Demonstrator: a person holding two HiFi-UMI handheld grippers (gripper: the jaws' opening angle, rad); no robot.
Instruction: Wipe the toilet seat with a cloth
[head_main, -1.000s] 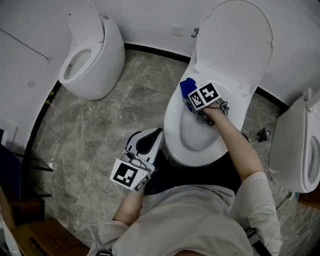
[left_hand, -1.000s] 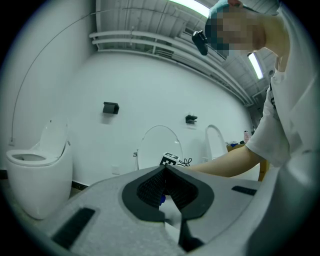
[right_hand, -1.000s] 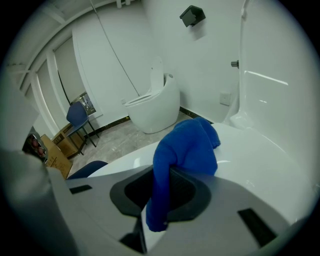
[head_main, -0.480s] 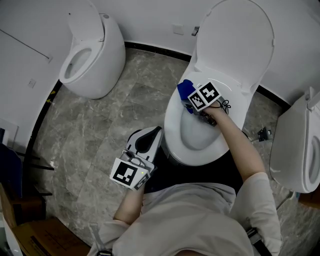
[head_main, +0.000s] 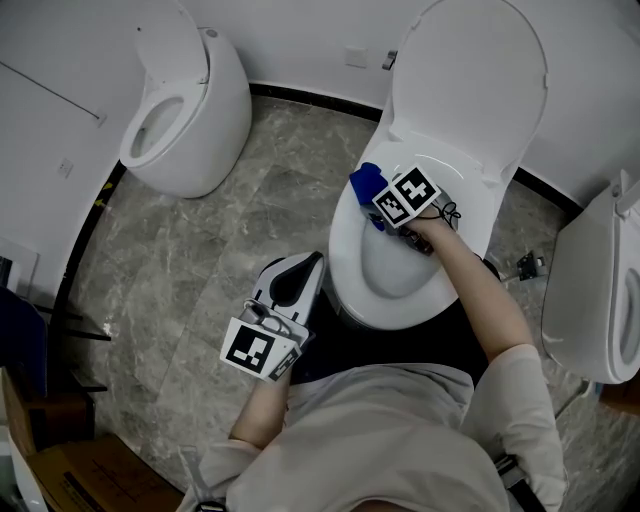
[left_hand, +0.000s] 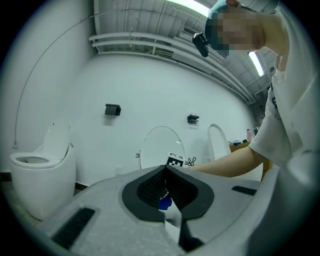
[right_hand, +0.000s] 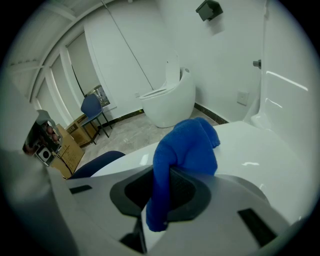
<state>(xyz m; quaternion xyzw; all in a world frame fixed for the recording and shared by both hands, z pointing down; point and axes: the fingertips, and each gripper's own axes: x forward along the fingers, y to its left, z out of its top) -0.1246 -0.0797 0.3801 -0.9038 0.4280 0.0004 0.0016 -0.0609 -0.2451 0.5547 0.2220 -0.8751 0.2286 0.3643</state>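
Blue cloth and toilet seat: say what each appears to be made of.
Blue cloth: soft, matte, fuzzy-napped fabric, probably microfibre; it bunches and drapes in folds.
Toilet seat: hard, glossy white, smooth with sharp light reflections; likely plastic, though ceramic cannot be excluded.

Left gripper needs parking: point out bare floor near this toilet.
Bare stone floor lies between the left toilet and the middle toilet. Crowded: the middle seat's left rim, where the right gripper clamps the blue cloth.
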